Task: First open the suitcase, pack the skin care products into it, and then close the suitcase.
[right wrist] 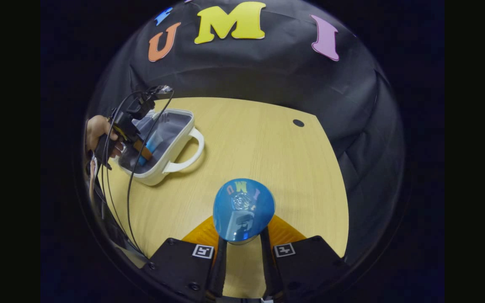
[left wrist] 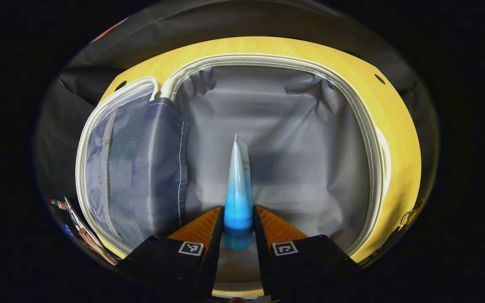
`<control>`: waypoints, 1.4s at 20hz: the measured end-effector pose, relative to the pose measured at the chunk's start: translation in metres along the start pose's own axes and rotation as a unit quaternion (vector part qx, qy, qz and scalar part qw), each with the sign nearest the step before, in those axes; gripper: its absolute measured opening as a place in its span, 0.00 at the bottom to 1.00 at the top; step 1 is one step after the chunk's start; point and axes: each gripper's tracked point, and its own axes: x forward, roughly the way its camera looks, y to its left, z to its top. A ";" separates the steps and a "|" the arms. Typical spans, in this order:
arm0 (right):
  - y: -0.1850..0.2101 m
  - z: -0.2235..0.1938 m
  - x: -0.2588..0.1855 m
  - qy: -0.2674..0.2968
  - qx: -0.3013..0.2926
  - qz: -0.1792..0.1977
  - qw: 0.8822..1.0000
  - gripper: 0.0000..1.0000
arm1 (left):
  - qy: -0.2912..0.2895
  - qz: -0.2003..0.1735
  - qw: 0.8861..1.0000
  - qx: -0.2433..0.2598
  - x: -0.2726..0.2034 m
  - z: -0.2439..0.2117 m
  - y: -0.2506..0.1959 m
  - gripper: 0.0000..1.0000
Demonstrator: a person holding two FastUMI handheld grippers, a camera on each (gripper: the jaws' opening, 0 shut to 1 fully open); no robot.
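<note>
— Grey lining fills the open suitcase [left wrist: 293,126], which lies flat on the pale wooden table [left wrist: 398,126]. What is the left gripper [left wrist: 238,229] doing over it?

— Its two fingers [left wrist: 202,227] are drawn in close, pinching a blue-to-clear tube [left wrist: 238,185] near its capped end. The tube points forward with its flat crimped tip out over the grey floor of the main compartment. I cannot tell whether it touches the lining. On the left in the left gripper view is the lid half, with its mesh pocket [left wrist: 118,168] and a loose blue-grey fabric flap [left wrist: 160,160].

— And from the other side?

— In the right gripper view the same suitcase [right wrist: 171,151] sits at the table's far left, white-shelled, with its white handle [right wrist: 194,153] facing the middle of the table [right wrist: 267,147]. A person's hand [right wrist: 97,132] grips the left gripper [right wrist: 141,153] there, angled down into the case with the blue tube [right wrist: 150,149] between its fingers and black cables [right wrist: 131,185] trailing off its body.

— The right gripper [right wrist: 243,235]?

— Well apart from the suitcase, held above bare tabletop. Its fingers [right wrist: 202,233] are spread only as far as the item between them: a glossy blue bottle [right wrist: 243,210], seen end-on so that its rounded, reflective end faces the camera. Both fingers press against its sides.

— Anything else on the table?

— A small dark hole [right wrist: 298,123] in the wood toward the far edge, and black cloth [right wrist: 352,126] behind it.
</note>
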 end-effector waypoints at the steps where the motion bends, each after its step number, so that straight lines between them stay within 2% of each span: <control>1: 0.007 0.007 0.000 -0.002 0.002 0.007 1.000 0.35 | -0.018 -0.013 1.000 -0.002 -0.009 0.002 -0.005 0.51; 2: 0.015 0.016 0.000 -0.006 0.005 0.016 1.000 0.34 | -0.040 -0.021 0.999 -0.001 -0.019 0.006 -0.010 0.65; 5: 0.042 0.054 0.002 -0.020 0.011 0.038 0.999 0.35 | -0.103 -0.027 0.994 0.015 -0.061 0.009 -0.010 1.00; 10: 0.119 0.129 0.028 -0.040 0.026 0.083 0.995 0.35 | -0.201 0.008 0.979 0.019 -0.118 -0.005 0.034 0.99; 12: 0.157 0.143 0.043 -0.027 0.043 0.104 0.993 0.34 | -0.230 0.030 0.972 0.019 -0.138 -0.017 0.059 0.99; 15: 0.208 0.141 0.066 0.006 0.057 0.121 0.991 0.35 | -0.278 0.038 0.960 0.002 -0.172 -0.032 0.086 1.00; 18: 0.242 0.122 0.099 0.046 0.026 0.106 0.993 0.35 | -0.326 0.045 0.944 -0.026 -0.188 -0.044 0.115 1.00; 20: 0.258 0.100 0.119 0.086 0.019 0.089 0.992 0.35 | -0.338 0.040 0.939 -0.050 -0.185 -0.054 0.132 0.99; 23: 0.266 0.072 0.129 0.136 0.054 0.067 0.987 0.35 | -0.326 0.047 0.940 -0.087 -0.171 -0.070 0.161 1.00; 25: 0.262 0.081 0.130 0.132 0.078 0.053 0.987 0.32 | -0.328 0.051 0.937 -0.114 -0.169 -0.079 0.178 1.00; 26: 0.262 0.084 0.133 0.137 0.089 0.049 0.985 0.36 | -0.330 0.051 0.934 -0.126 -0.170 -0.082 0.187 1.00; 28: 0.265 0.088 0.145 0.148 0.120 0.044 0.981 0.35 | -0.337 0.059 0.929 -0.140 -0.170 -0.084 0.204 1.00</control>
